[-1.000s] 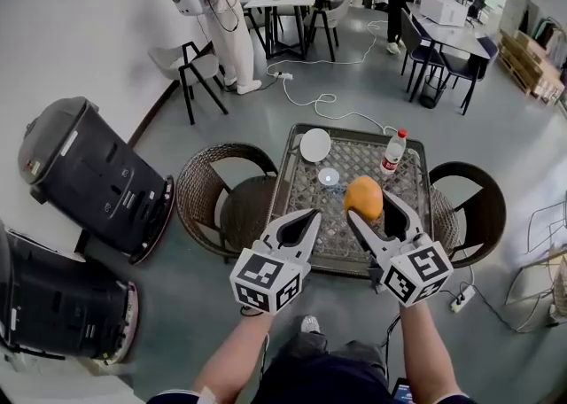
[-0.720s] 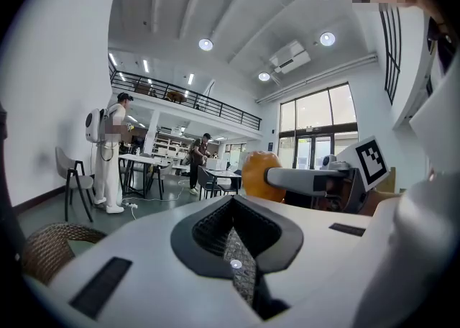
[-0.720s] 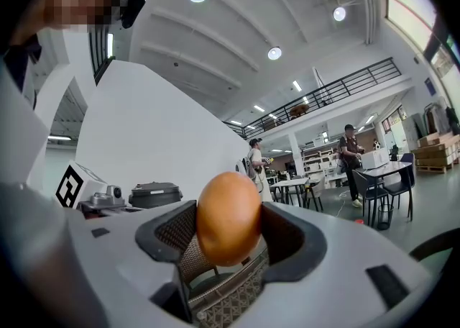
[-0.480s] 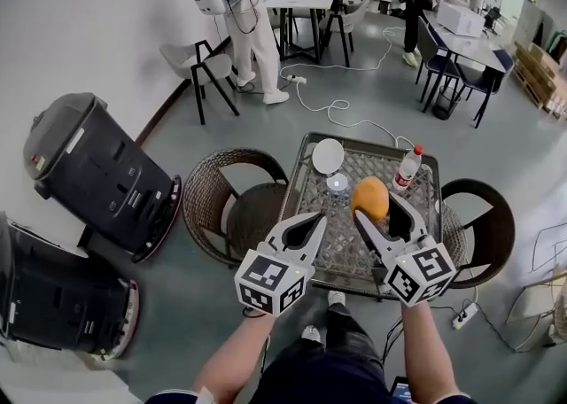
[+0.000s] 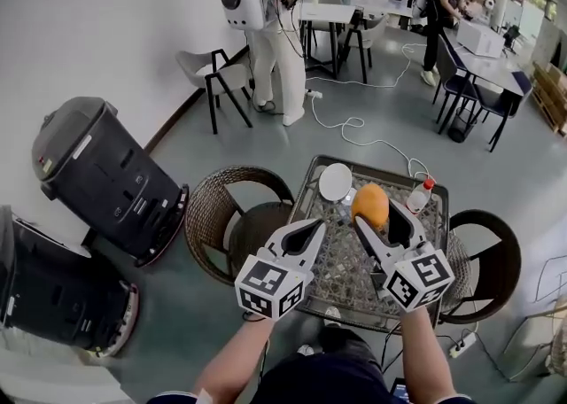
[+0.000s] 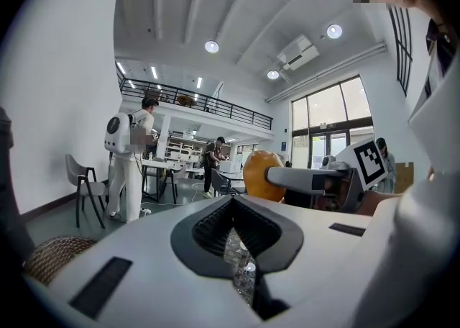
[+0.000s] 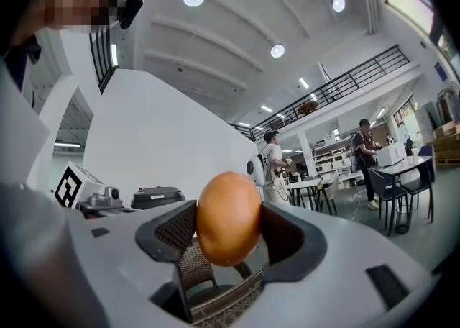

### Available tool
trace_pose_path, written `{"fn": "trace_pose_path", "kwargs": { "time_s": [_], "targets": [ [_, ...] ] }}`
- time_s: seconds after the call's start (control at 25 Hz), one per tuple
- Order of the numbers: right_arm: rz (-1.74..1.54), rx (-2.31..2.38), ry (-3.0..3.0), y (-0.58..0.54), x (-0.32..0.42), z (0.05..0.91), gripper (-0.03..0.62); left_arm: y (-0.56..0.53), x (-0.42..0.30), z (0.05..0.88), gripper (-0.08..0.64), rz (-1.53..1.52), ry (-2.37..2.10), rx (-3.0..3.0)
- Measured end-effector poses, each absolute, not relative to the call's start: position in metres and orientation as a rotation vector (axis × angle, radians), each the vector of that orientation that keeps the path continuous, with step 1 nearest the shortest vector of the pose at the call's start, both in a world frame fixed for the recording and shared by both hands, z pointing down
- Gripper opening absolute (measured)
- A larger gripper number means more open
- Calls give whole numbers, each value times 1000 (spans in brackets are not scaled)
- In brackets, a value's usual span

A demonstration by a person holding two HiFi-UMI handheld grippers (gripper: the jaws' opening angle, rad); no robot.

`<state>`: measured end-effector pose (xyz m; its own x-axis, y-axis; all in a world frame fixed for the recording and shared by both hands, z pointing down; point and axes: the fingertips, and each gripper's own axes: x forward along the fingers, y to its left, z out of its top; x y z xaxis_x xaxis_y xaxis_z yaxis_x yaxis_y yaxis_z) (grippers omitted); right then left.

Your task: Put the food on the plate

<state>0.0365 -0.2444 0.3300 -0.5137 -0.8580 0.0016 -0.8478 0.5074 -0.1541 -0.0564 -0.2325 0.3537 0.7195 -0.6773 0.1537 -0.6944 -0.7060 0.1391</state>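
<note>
The right gripper (image 5: pixel 376 215) is clamped on an orange fruit (image 5: pixel 369 201). Its two jaws press the fruit's sides near their tips, and the fruit bulges above and below them. In the right gripper view the fruit (image 7: pixel 228 217) fills the gap between the ribbed pads.

Just to this gripper's left, at about the same height, is the left gripper (image 5: pixel 309 230). Its jaws meet at the tips and hold nothing. Only a narrow slit shows between them in the left gripper view, with the table's mesh visible through it.

Both grippers hover over the near part of a small table (image 5: pixel 347 262) with a woven top and a dark frame. The fruit is in the air above the table, not touching it.

Beyond the right gripper's tips and a little to the left, a white plate (image 5: pixel 336 182) lies on the far side of the table, with nothing on it. Beyond the tips to the right, a clear bottle with a red cap (image 5: pixel 418 196) stands upright near the table's far right corner.

A wicker chair (image 5: pixel 221 213) stands at the table's left side, outward of the left gripper. A darker chair (image 5: pixel 489 252) stands at the right side.

Farther left of the left gripper, two large black machines (image 5: pixel 99 174) lie tilted on the floor by the wall. Well beyond the table, a person in white with a white backpack (image 5: pixel 270 12) stands by other tables.
</note>
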Motion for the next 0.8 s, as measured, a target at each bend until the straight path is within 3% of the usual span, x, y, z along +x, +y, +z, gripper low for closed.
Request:
{"fn": "trace_pose_path", "kwargs": {
  "time_s": [0.36,0.8],
  "targets": [
    [-299,-1523,2682,-302,52,361,288,-283,-43,377,8,191,-1119,2706],
    [-531,-1566,2799,-395,54,468,289,-343,-35,447,9,295,-1144,2635]
  ]
}}
